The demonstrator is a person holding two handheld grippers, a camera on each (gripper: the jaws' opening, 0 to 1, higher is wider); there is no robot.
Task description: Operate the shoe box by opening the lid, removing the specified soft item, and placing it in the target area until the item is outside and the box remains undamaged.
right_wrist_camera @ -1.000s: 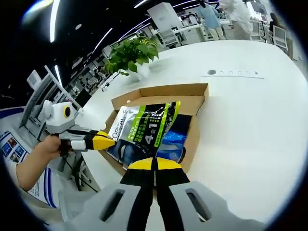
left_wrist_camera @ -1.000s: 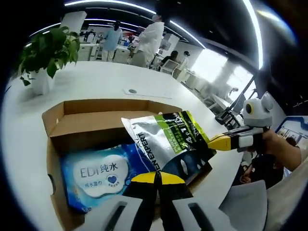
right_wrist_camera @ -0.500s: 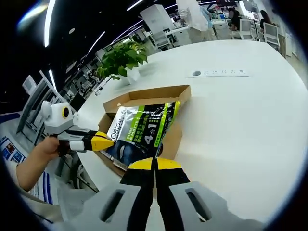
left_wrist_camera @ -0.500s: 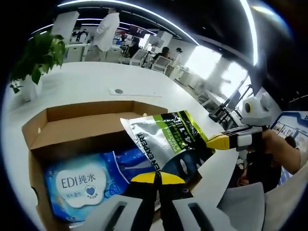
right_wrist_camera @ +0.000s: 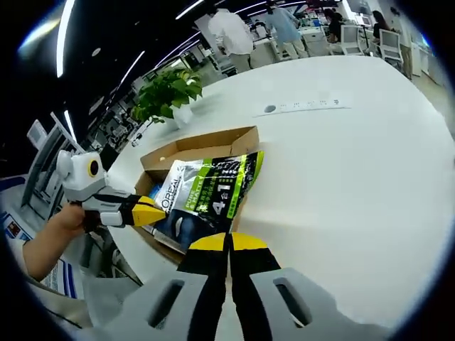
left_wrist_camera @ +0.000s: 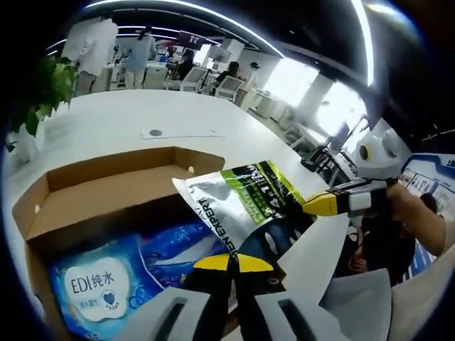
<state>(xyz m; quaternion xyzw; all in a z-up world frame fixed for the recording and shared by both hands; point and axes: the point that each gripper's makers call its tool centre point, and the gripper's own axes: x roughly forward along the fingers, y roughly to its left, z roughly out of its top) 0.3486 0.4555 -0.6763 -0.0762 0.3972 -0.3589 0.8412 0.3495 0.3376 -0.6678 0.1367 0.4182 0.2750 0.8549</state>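
Both grippers hold one soft pouch [left_wrist_camera: 249, 206] clear above the open shoe box [left_wrist_camera: 106, 188]: the left gripper [left_wrist_camera: 233, 263] is clamped on one edge of it, and the right gripper [right_wrist_camera: 227, 243] is clamped on another edge, so the silver, green and black pouch hangs stretched between the two. Its lower part is over the box's near corner, and beyond the box lies bare white surface [right_wrist_camera: 355, 163]. A blue pack of wipes [left_wrist_camera: 99, 284] lies inside the box. The step in hand looks like carrying the pouch out and over to that bare surface. To do it well, I would move both hands together at one height, so the pouch neither tears nor slips, lift enough that its hanging edge clears the cardboard wall without dragging it, and lower it flat before either gripper lets go.
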